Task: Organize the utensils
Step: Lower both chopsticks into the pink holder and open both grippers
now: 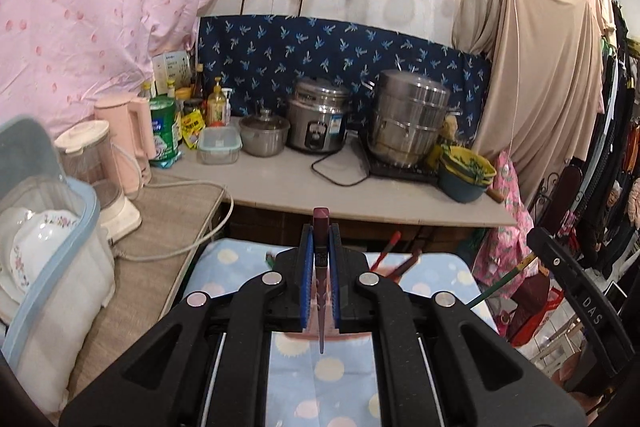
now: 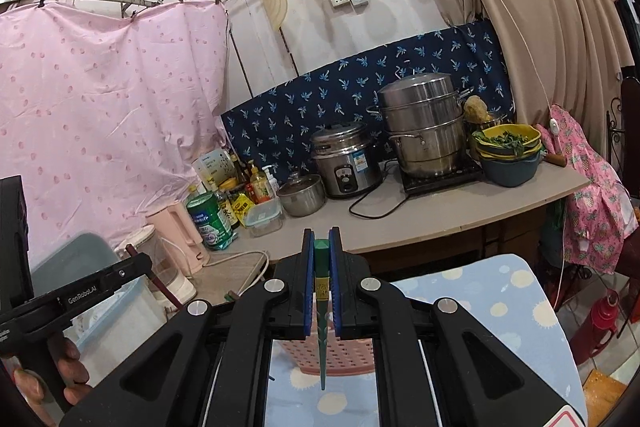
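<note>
Left gripper point(image 1: 320, 251): jaws clamp maroon chopstick point(image 1: 321, 291), tip toward 6 o'clock.
Right gripper point(image 2: 322, 255): jaws clamp green chopstick point(image 2: 322, 315) above pink basket point(image 2: 344, 357).
Risk: thin tapered sticks may pivot, missing basket.

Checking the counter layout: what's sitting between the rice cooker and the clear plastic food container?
A small steel pot with a glass lid sits between the rice cooker and the clear container. The left wrist view shows the same order.
</note>
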`<state>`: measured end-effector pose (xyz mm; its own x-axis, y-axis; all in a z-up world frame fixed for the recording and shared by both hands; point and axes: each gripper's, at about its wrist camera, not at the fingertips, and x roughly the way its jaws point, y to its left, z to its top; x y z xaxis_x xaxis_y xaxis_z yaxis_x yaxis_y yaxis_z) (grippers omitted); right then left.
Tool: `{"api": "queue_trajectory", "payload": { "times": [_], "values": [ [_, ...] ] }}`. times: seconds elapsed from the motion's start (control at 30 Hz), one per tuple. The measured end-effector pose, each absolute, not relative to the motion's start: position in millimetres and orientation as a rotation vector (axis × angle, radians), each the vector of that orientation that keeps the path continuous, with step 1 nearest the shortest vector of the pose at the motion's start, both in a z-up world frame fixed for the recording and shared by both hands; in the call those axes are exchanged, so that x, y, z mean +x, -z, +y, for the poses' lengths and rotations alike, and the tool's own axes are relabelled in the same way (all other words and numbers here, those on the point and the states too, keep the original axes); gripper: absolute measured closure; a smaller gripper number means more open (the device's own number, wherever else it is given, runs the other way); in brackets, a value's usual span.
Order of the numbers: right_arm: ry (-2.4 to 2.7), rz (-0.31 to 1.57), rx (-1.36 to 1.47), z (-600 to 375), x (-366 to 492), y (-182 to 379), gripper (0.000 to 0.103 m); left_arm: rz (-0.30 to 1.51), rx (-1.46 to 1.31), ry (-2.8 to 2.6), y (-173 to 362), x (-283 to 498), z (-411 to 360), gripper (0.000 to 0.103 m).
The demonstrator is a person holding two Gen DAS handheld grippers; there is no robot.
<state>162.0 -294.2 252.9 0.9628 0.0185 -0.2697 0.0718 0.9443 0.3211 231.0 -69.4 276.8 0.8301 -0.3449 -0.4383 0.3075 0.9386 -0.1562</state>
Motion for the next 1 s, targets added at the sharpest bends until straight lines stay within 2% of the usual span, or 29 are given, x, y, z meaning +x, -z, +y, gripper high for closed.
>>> {"api": "queue_trajectory", "payload": {
  "times": [0.3, 1.0],
  "values": [
    [0.037, 0.242, 0.332, -303.8, 217.1, -266.3, 0.096, 0.419, -0.094, 0.347, -295.7, 277.1, -86.3, 0.096],
    [0.034, 0.375, 0.347, -309.1, 285.2, -203.1, 0.096, 0.530, -0.039, 0.332, -220.9, 336.4, -107.5, 0.096]
  ]
}}
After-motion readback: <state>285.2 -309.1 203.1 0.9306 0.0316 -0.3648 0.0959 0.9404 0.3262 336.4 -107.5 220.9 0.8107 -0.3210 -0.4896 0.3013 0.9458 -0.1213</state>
